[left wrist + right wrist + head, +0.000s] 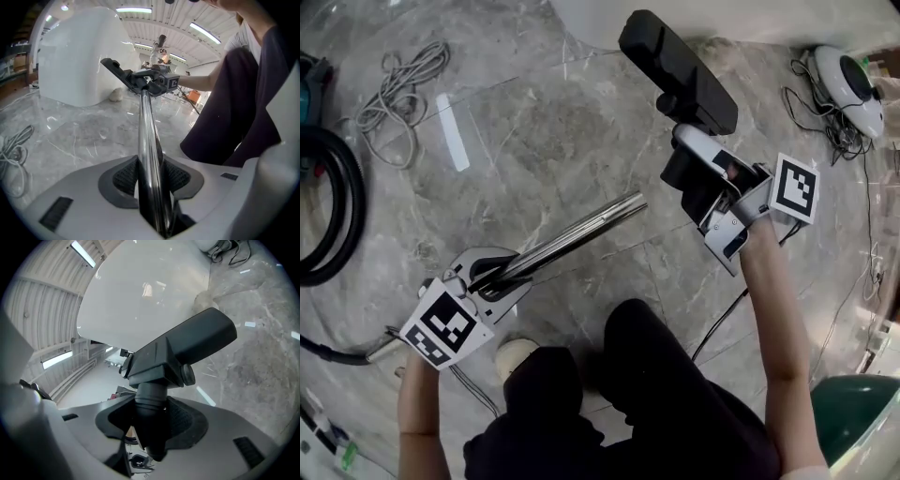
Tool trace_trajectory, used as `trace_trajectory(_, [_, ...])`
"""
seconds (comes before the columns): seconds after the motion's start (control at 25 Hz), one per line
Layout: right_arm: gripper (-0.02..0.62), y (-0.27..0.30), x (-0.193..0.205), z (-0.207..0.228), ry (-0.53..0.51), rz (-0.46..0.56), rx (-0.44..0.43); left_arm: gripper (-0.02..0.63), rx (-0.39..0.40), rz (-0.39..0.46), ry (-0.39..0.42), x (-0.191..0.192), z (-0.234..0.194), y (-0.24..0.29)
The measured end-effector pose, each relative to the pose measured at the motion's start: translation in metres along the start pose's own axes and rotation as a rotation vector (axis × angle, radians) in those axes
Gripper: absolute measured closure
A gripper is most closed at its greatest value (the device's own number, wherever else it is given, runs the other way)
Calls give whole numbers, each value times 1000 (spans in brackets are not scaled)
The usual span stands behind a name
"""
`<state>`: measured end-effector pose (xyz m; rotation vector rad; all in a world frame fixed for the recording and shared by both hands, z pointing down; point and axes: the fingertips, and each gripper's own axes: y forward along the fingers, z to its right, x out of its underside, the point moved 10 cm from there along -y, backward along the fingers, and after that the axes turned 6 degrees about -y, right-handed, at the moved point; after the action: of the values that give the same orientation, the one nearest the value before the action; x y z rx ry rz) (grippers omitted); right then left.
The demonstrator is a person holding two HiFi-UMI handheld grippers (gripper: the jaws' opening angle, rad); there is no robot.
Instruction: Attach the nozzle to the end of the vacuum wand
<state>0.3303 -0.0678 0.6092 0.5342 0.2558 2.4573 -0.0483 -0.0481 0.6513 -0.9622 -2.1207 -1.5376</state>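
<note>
The left gripper (pixel 151 177) has its jaws closed on the shiny vacuum wand (pixel 572 232), pads pressing both sides of the tube. The tube's free end hangs above the marble floor (pixel 534 122). The right gripper (pixel 152 423) clamps the round neck of the black nozzle (pixel 675 67), whose broad head sticks out beyond the jaws. Nozzle and wand end are near each other but apart. Off to the left lie a black hose (pixel 345 211), a coiled grey cable (pixel 398 89) and a white strip (pixel 452 131); a white device (pixel 851 86) with tangled wires sits far right
</note>
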Motion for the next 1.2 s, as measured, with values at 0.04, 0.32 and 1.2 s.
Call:
trace_trajectory(0.04, [395, 9, 3, -3, 6, -11, -21, 454, -7, 1, 7, 3, -1, -2])
trace_trajectory(0.32, [396, 30, 25, -15, 107, -9, -147, 454, -48, 26, 31, 2, 2, -16])
trace_trajectory(1.2, [396, 18, 38, -7, 243, 106, -208, 454, -95, 49, 55, -11, 0, -27])
